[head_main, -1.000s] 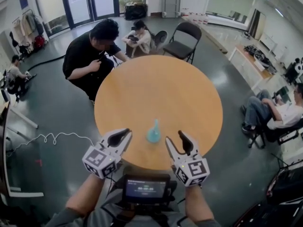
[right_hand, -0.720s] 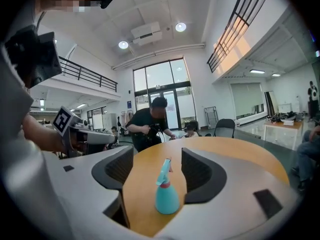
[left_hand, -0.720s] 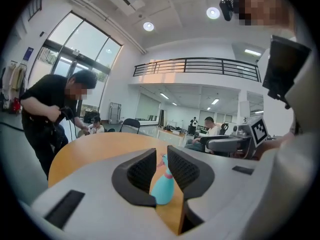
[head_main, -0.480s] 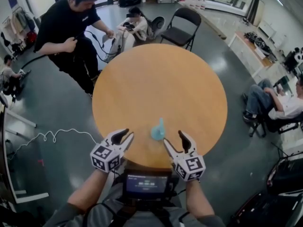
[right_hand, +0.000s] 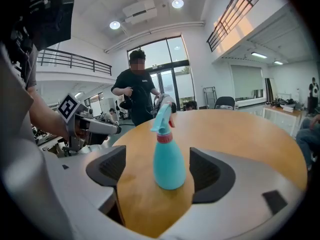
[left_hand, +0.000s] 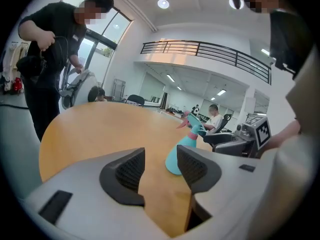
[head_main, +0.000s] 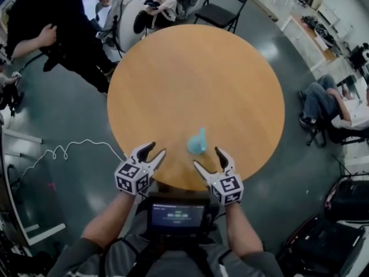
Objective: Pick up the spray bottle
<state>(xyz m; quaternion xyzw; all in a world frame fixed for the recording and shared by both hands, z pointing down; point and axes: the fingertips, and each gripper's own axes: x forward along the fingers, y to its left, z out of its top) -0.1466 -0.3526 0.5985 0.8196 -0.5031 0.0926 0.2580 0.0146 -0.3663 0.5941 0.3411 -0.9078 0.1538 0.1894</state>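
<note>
A teal spray bottle [head_main: 197, 142] with a pink collar stands upright near the front edge of the round wooden table [head_main: 196, 74]. My right gripper [head_main: 210, 157] is just below it in the head view. Its jaws have just been opening. In the right gripper view the bottle [right_hand: 168, 156] stands ahead of the open jaws, beyond the pads, which do not touch it. My left gripper [head_main: 153, 153] sits at the table's front edge, left of the bottle. Its jaws have just been opening too, with nothing between them. In the left gripper view the bottle [left_hand: 181, 146] shows past the right pad.
A person in black [head_main: 52, 27] stands at the table's far left beside a white machine [head_main: 124, 16]. A black folding chair [head_main: 222, 4] stands behind the table. Another person [head_main: 334, 105] sits at the right. A white cable [head_main: 63, 152] lies on the floor at left.
Both grippers have come down toward the table's front edge and their jaws have spread wider. The head view has tilted down. The person in black has stood up and moved left.
</note>
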